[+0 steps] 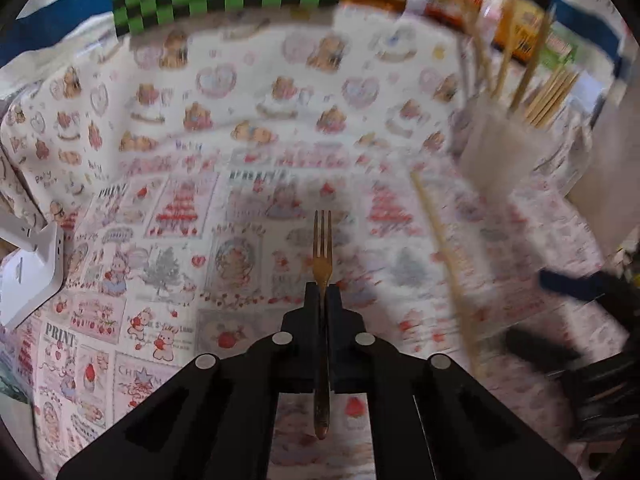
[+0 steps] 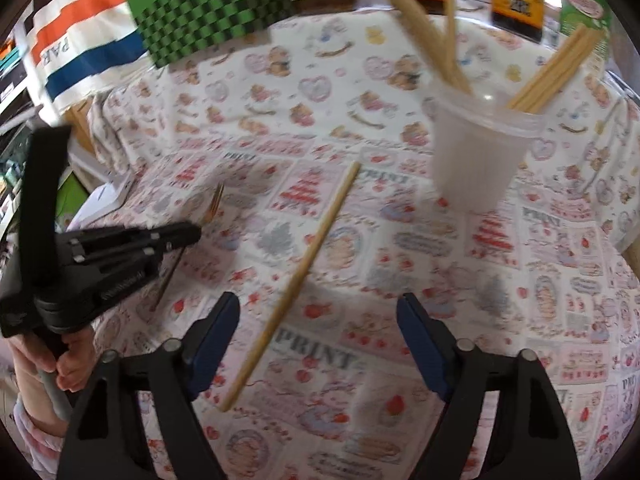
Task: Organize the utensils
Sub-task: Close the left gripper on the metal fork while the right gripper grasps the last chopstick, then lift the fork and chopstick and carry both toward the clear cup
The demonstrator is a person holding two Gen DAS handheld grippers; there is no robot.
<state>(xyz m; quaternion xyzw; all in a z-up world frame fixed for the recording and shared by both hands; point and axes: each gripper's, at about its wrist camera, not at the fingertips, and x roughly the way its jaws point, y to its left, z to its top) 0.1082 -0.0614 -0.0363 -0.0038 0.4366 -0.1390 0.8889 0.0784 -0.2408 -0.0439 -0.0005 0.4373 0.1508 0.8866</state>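
Left gripper [image 1: 322, 292], bottom centre of the left wrist view: jaws together, clamped on the fork [image 1: 322, 264] at the neck just below the tines; handle runs back between the fingers toward the lens, tines point up-frame over the desk [image 1: 168, 208]. Fork is thin, stiff metal, likely light and slick; held this near the head, the long handle could pivot if the clamp slackens, so a mid-handle hold would be steadier.

Right gripper [image 2: 318, 328], bottom of the right wrist view: blue pads apart, nothing between them touching; a loose chopstick [image 2: 294, 284] lies diagonally on the cloth, its near end just beside the left pad. Wooden, light, rigid, round enough to roll; best pinched across its middle.

Further up-frame, right: translucent cup [image 2: 478, 152], upright, already holding several chopsticks [image 2: 548, 80] that lean outward; probably light and easy to tip, and those leaning sticks crowd the opening.

Far edge, top of frame: green checkered box [image 2: 212, 12] and blurred bottles and packets, well apart from the work.
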